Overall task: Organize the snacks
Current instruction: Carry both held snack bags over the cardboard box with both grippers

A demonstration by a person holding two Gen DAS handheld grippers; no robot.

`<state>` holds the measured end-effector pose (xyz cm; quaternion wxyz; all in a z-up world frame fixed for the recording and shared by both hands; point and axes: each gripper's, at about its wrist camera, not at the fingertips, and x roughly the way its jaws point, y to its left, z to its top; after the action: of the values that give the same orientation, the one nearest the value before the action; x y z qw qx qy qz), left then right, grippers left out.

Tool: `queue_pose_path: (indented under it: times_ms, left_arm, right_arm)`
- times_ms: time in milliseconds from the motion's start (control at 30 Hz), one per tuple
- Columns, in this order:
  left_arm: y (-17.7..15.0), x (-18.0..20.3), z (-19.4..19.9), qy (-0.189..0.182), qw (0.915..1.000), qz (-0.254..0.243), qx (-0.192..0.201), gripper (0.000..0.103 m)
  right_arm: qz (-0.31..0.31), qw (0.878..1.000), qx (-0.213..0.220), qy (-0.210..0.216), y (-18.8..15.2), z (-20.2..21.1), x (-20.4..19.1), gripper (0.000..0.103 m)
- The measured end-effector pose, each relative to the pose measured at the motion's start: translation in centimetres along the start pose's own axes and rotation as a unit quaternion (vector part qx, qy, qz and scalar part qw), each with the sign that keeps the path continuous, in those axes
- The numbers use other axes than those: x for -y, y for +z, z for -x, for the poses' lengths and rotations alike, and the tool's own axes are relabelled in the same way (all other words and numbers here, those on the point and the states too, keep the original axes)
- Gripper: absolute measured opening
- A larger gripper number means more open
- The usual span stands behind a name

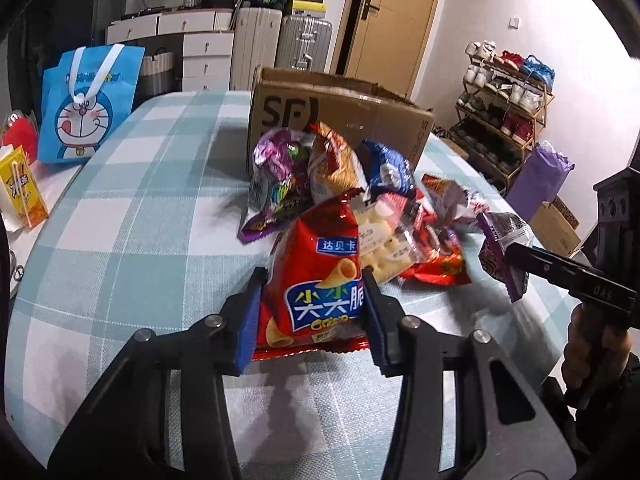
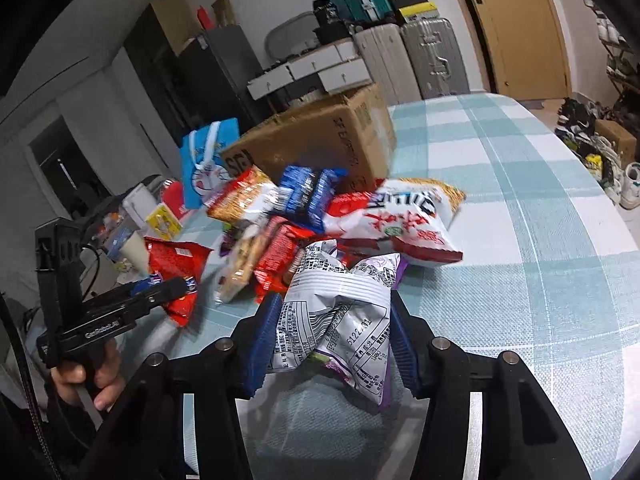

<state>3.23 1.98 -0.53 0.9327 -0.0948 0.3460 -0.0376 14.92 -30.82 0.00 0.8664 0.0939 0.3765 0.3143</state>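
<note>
Two packets are lifted clear of the pile. Left tongs [image 1: 312, 312] clenched on a glossy red crisp bag [image 1: 316, 280], puffed, crimped at its edges, above the surface [image 1: 132, 216]. Right tongs [image 2: 332, 340] clenched on a crinkled purple-and-white packet [image 2: 340, 312], printed back facing the camera. Remaining foil snack packets [image 1: 360, 200] lie heaped on the checked teal cloth, just before a brown cardboard box [image 1: 352, 120]; its contents can't be seen.
</note>
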Motion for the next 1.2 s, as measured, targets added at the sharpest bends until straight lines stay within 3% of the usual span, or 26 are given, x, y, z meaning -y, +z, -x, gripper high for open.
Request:
queue_pose_path:
  times_ms: [233, 567, 1200]
  left_arm:
    - [1.6, 0.7, 2.0, -0.001, 0.9995, -0.006, 0.031, 0.042]
    - [5.6, 2.1, 3.7, 0.009, 0.9969, -0.025, 0.075, 0.042]
    - [15.2, 2.8, 1.5, 0.026, 0.9924, -0.041, 0.113, 0.042]
  right_arm:
    - [0.025, 0.999, 0.032, 0.019, 0.7, 2.0, -1.8, 0.052]
    - [0.069, 0.995, 0.072, 0.012, 4.5, 3.7, -3.6, 0.052]
    - [0.094, 0.988, 0.122, 0.017, 12.6, 4.0, -5.3, 0.052]
